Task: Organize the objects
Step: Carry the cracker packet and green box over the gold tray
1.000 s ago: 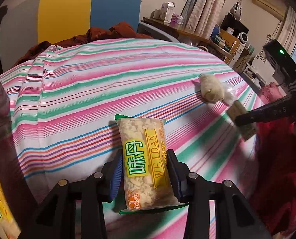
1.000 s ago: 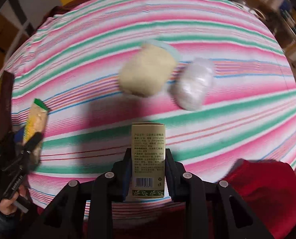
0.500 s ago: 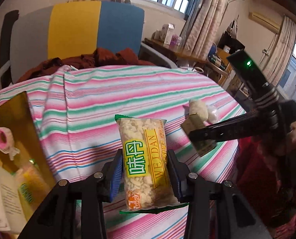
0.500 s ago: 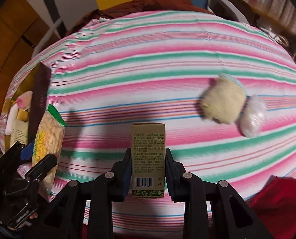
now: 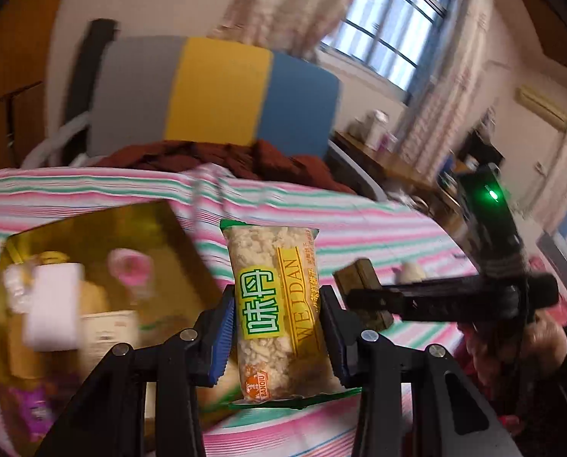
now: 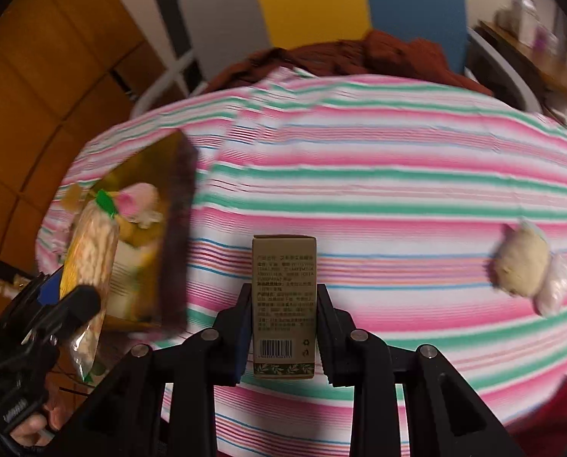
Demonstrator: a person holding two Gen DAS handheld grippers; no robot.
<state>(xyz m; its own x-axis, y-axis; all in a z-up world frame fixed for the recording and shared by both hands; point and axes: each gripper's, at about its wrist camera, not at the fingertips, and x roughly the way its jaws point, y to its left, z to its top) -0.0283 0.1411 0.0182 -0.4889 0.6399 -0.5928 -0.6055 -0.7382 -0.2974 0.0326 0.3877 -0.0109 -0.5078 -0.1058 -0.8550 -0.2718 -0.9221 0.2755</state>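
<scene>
Above the striped cloth, left claw clenches a snack packet; right claw grips an olive box.

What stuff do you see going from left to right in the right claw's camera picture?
Left claw holding the snack packet → gold box → small olive carton in the right claw → cream plush toy → clear plastic bag.

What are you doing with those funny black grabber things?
Tidying up. The left gripper is clamped on a snack packet and holds it near the open gold box, which already has things inside. The right gripper is clamped on a small olive carton above the striped cloth. A pale fuzzy toy lies on the cloth, off to the right.
</scene>
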